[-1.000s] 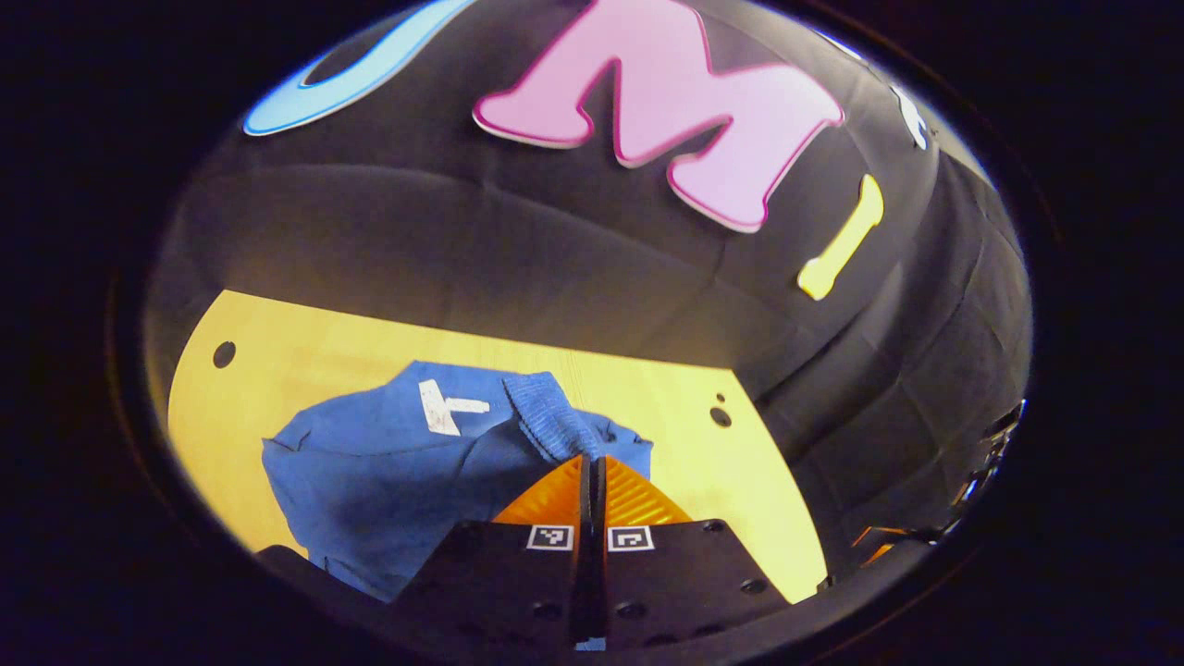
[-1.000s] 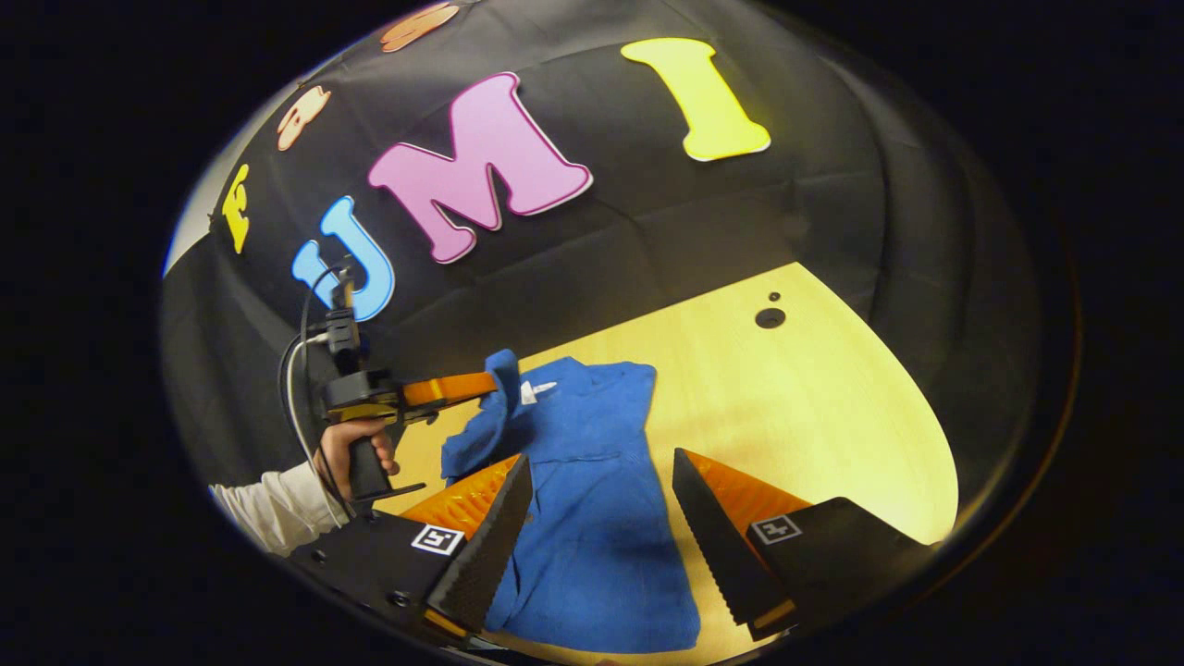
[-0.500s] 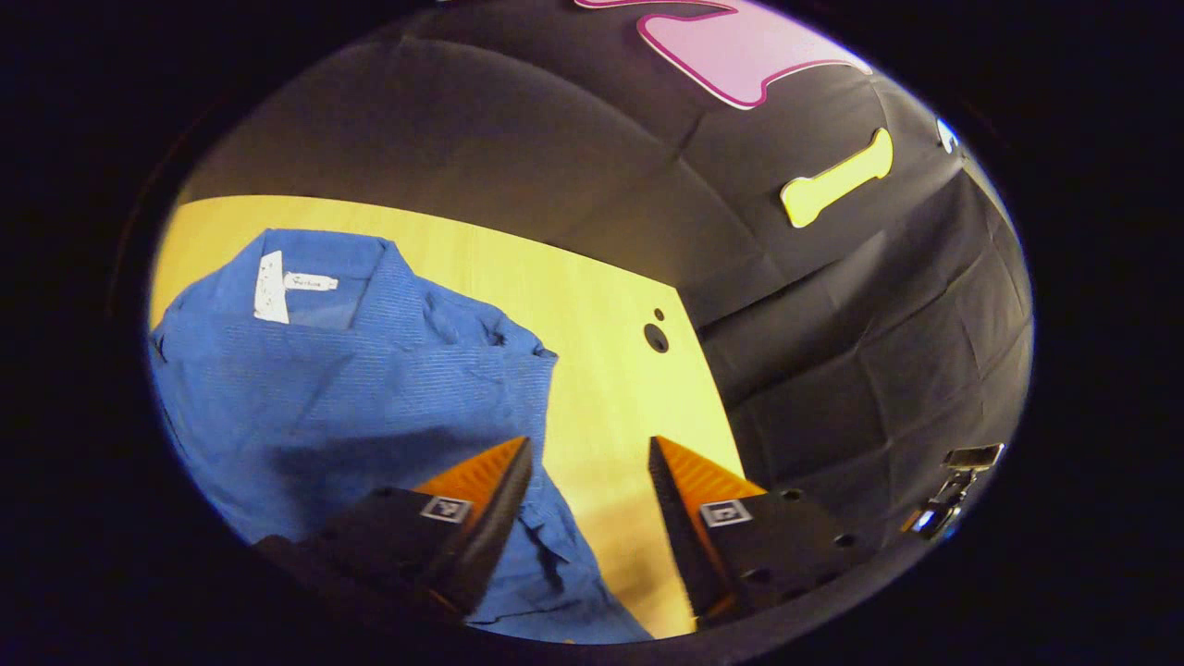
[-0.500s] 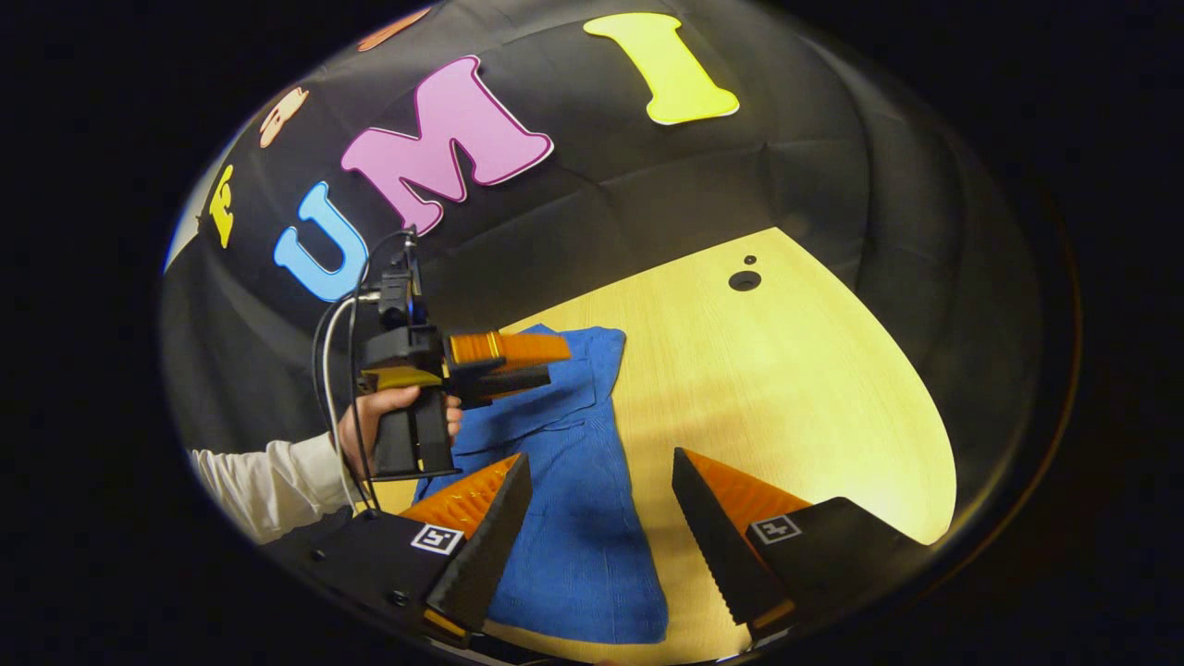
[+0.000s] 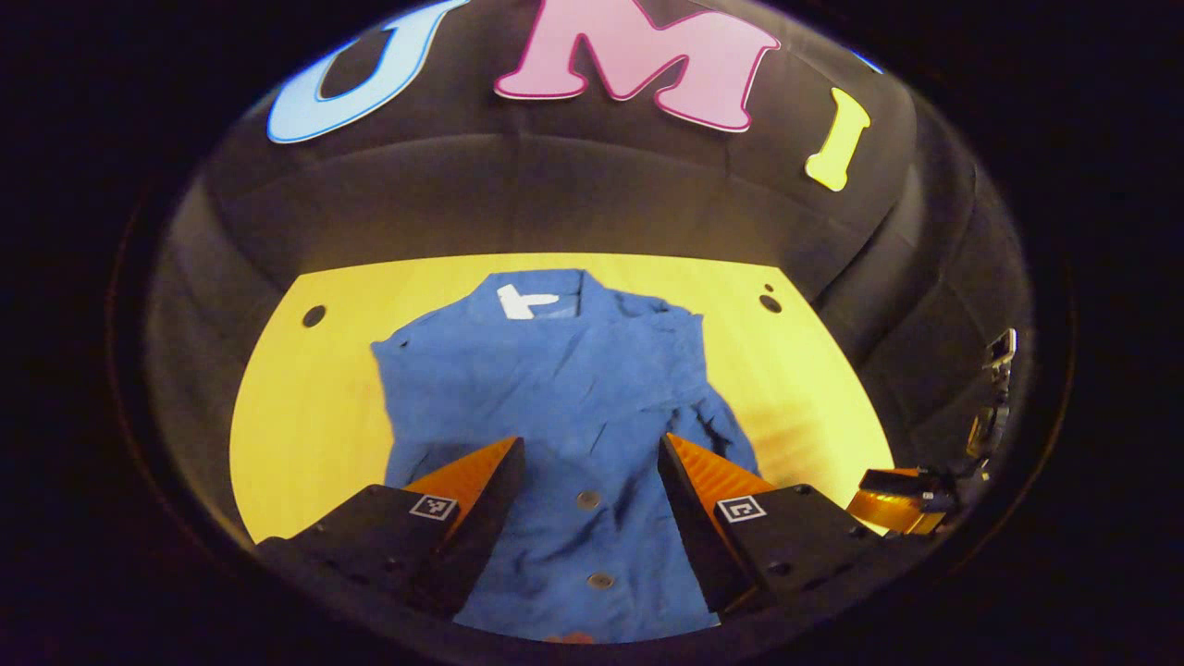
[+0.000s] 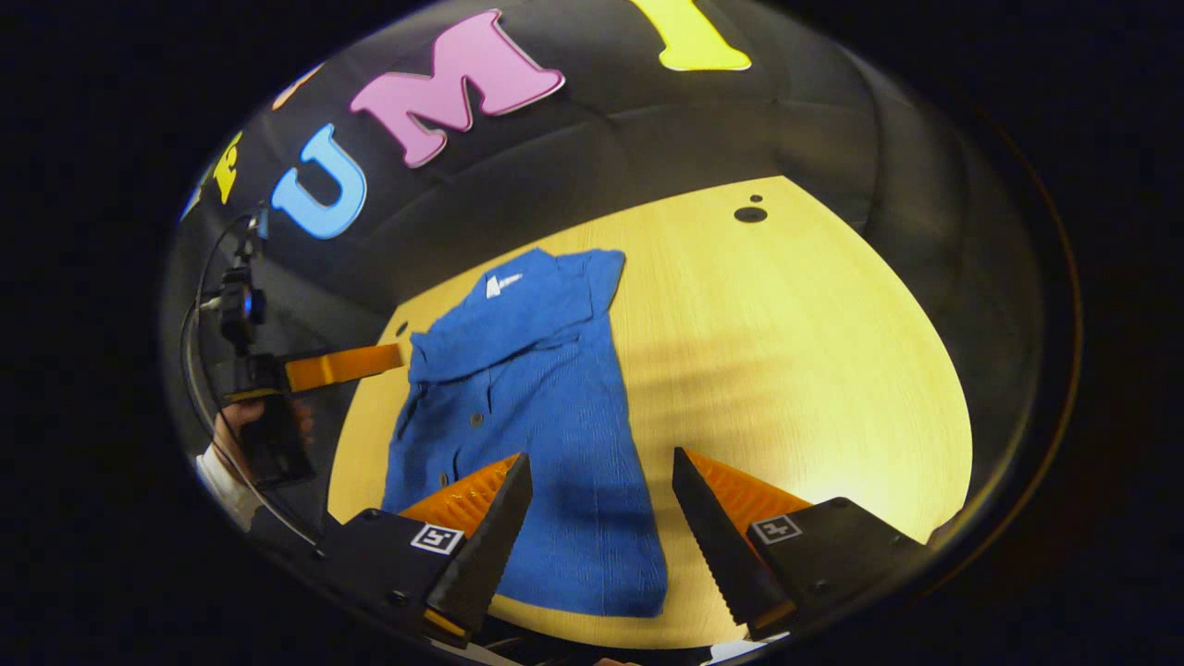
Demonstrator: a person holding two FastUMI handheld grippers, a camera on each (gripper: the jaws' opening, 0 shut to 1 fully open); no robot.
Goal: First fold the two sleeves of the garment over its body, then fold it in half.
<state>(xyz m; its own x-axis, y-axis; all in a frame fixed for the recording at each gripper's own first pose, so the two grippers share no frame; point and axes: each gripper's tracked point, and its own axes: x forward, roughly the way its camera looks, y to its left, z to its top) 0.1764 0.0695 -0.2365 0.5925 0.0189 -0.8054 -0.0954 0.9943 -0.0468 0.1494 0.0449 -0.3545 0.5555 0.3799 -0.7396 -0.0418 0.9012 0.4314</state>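
Note:
A blue button-up shirt [image 5: 564, 388] lies flat on the yellow table [image 5: 305, 407], collar and white label at the far end, both sleeves lying folded over its body. My left gripper [image 5: 592, 453] hovers open above the shirt's lower half, nothing between its fingers. In the right gripper view the shirt [image 6: 527, 398] stretches away to the upper left, and my right gripper [image 6: 601, 472] stands open over its near hem and right edge. The left gripper [image 6: 393, 359] shows there beside the shirt's left shoulder, held by a hand [image 6: 236, 421].
The table [image 6: 814, 351] has wide bare wood to the right of the shirt. Small round holes [image 6: 750, 215] sit near its far corners. The black booth wall closes the back and sides. The right gripper's orange fingers [image 5: 879, 504] show at the table's right edge.
The left gripper let go of the sleeve, opened and drew back toward the shirt's near end. The sleeve now lies on the body. The right gripper rose slightly, still open.

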